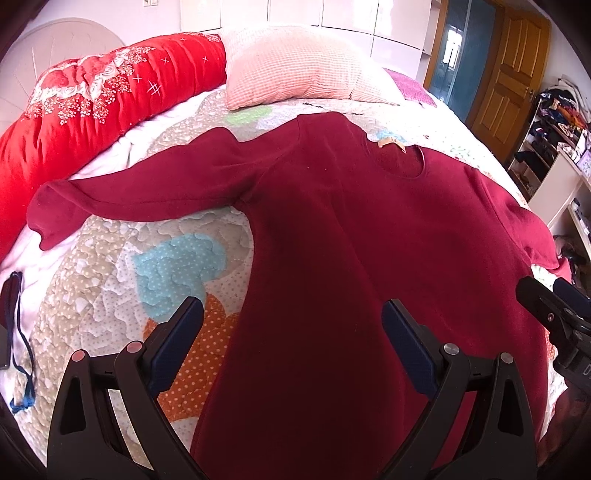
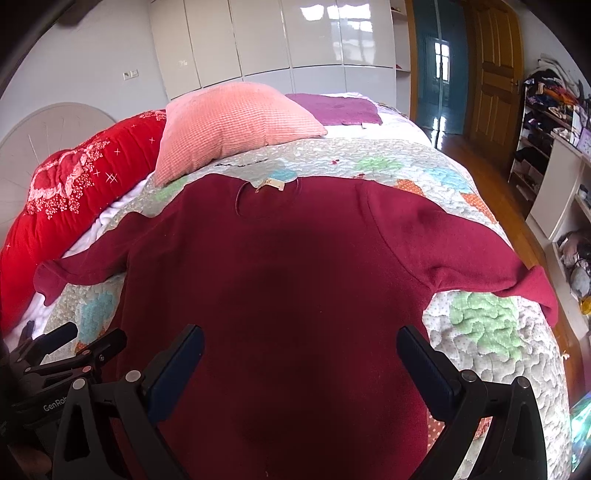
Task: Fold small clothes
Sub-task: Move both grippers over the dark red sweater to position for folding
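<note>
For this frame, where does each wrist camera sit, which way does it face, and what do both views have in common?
Left wrist: on the left gripper, above the shirt's hem, facing the pillow; open fingers and the right gripper show.
Right wrist: on the right gripper, same heading, further right; open fingers and the left gripper show.
Shared: maroon shirt spread flat on the quilt, pillow, red duvet.

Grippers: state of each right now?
Left gripper: open, holding nothing, above the maroon top.
Right gripper: open, holding nothing, above the same top.

Matt, soft maroon knit top lies on a bumpy quilted cloth bedspread; wardrobe doors glossy.
</note>
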Motion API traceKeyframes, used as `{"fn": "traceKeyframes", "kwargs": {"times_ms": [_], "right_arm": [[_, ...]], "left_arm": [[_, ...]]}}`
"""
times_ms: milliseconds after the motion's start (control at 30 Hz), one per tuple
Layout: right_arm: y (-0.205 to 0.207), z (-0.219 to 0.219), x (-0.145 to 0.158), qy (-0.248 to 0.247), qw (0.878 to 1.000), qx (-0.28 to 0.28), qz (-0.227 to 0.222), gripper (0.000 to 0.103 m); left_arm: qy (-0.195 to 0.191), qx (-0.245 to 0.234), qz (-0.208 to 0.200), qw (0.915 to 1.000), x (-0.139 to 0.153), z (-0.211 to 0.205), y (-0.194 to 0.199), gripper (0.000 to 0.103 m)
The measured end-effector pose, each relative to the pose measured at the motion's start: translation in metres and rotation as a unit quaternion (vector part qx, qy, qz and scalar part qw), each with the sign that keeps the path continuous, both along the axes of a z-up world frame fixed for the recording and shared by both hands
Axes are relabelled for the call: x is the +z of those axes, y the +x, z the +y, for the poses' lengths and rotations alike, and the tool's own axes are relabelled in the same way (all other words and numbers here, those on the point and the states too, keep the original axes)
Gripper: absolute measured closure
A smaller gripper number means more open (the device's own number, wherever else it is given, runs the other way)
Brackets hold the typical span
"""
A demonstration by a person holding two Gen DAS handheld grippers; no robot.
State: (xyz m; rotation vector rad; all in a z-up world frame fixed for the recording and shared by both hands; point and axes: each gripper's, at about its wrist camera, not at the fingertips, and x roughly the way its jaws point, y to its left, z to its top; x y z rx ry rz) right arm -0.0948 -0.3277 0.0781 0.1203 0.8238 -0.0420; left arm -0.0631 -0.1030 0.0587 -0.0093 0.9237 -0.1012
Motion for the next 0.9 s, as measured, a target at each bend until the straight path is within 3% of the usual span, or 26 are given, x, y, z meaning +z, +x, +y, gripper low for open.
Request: {"fn": "traceKeyframes", "kwargs": {"times_ms": [400, 900], "right_arm": [[0.018, 0.006, -0.004, -0.01, 1.0, -0.004, 0.008, 0.0], [0.034, 0.01, -0.013, -0.01, 1.0, -0.011, 0.026, 0.0]], "left_arm": [[0.004, 0.002, 0.003, 1.0, -0.004, -0.001, 0.013, 0.006], [-0.026, 0.017, 0.021, 0.9993, -0.011, 0.01, 0.029, 0.006]]}}
